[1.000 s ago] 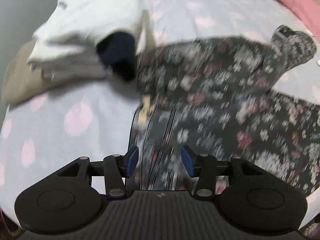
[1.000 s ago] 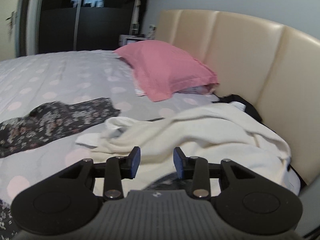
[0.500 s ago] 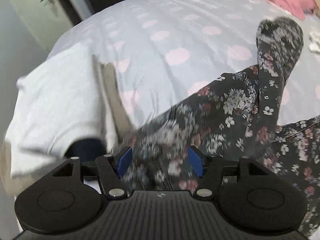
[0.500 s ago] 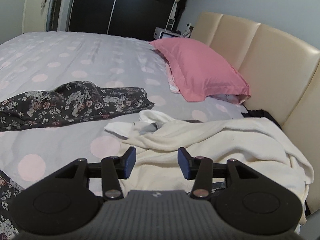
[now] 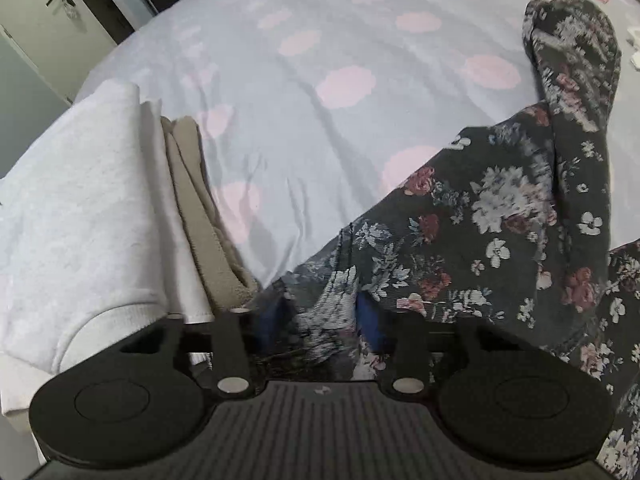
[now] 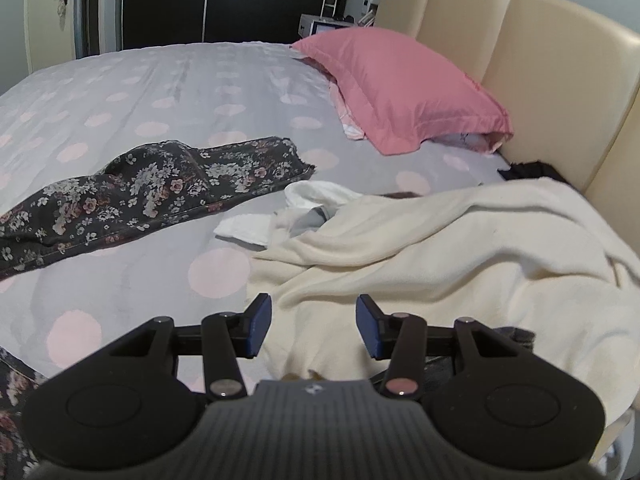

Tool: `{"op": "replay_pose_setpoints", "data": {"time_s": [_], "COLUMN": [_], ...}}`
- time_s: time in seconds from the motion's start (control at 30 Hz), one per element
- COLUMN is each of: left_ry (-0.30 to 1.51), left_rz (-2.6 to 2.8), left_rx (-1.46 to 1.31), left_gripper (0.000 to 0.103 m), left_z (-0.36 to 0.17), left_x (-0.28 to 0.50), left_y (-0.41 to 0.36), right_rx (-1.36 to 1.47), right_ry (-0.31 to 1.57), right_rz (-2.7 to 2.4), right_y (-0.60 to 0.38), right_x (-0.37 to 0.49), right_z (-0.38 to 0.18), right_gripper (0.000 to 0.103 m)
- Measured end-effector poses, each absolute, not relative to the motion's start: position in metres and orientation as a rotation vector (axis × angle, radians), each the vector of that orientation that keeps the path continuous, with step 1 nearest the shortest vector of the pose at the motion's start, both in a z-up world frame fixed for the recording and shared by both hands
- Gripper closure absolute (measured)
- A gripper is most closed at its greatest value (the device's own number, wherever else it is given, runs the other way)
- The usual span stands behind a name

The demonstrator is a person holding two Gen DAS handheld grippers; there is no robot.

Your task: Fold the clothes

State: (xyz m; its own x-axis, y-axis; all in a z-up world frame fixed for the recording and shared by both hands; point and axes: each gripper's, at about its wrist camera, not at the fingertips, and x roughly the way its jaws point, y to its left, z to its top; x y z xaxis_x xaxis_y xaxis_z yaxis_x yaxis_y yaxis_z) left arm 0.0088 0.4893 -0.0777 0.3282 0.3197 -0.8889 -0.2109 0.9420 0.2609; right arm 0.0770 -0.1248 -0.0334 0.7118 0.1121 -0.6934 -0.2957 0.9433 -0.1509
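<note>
Left gripper (image 5: pixel 316 312): blue pads sunk in bunched floral garment (image 5: pixel 460 248), jaws spread wide around the fabric; whether they pinch it, cannot tell. Garment runs from the jaws out toward 2 o'clock across the dotted bedspread (image 5: pixel 320 40); folded white stack (image 5: pixel 80 216) sits at 9 o'clock.

Right gripper (image 6: pixel 313 326): jaws wide apart, holding nothing, poised above the cream blanket (image 6: pixel 460 248). Floral garment's far end (image 6: pixel 160 184) lies at 10 o'clock, long axis crosswise. Judgement: left is nearer; right must reach across for that end.
</note>
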Motion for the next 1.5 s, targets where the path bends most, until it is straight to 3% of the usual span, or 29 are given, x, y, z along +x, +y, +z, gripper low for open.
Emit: {"op": "replay_pose_setpoints", "data": {"time_s": [0.07,0.1,0.33,0.4,0.63,0.83,0.93,1.03,1.1,1.17,1.23,1.5], "left_ry": [1.173,1.169,1.194,1.204,1.249,1.188,1.153,1.109,1.082,1.069,1.075,1.171], "left_rz": [0.325,0.307,0.170,0.140,0.050,0.162,0.235,0.299,0.345,0.362,0.353,0.253], "left_rx": [0.104,0.107,0.170,0.135,0.081,0.011,-0.023,-0.042,-0.053,-0.050,-0.034,0.036], "left_gripper": [0.077,0.090,0.094,0.103,0.103,0.103,0.089,0.086,0.079,0.058,0.047,0.046], "left_z": [-0.069,-0.064,-0.054,-0.057,-0.076,-0.057,-0.045,-0.029,-0.023,-0.020,-0.022,-0.058], "left_x": [0.002,-0.001,-0.032,-0.040,-0.067,-0.071,-0.069,-0.057,-0.045,-0.030,-0.016,0.023], "left_y": [0.483,0.477,0.421,0.407,0.356,0.378,0.398,0.422,0.439,0.452,0.462,0.467], "right_rx": [-0.243,-0.235,-0.123,-0.101,-0.054,-0.032,-0.026,-0.031,-0.037,-0.048,-0.067,-0.039], "right_ry": [0.759,0.764,0.792,0.792,0.792,0.796,0.797,0.804,0.813,0.825,0.847,1.017], "right_rz": [0.235,0.236,0.244,0.243,0.243,0.252,0.263,0.278,0.290,0.300,0.308,0.387], "right_y": [-0.125,-0.126,-0.135,-0.138,-0.146,-0.150,-0.149,-0.145,-0.142,-0.139,-0.135,-0.103], "right_x": [0.076,0.077,0.073,0.071,0.067,0.064,0.063,0.062,0.063,0.064,0.067,0.114], "right_z": [-0.033,-0.033,-0.028,-0.026,-0.023,-0.021,-0.021,-0.021,-0.022,-0.025,-0.029,-0.057], "right_gripper": [0.053,0.053,0.052,0.052,0.052,0.050,0.047,0.046,0.043,0.041,0.038,0.038]}}
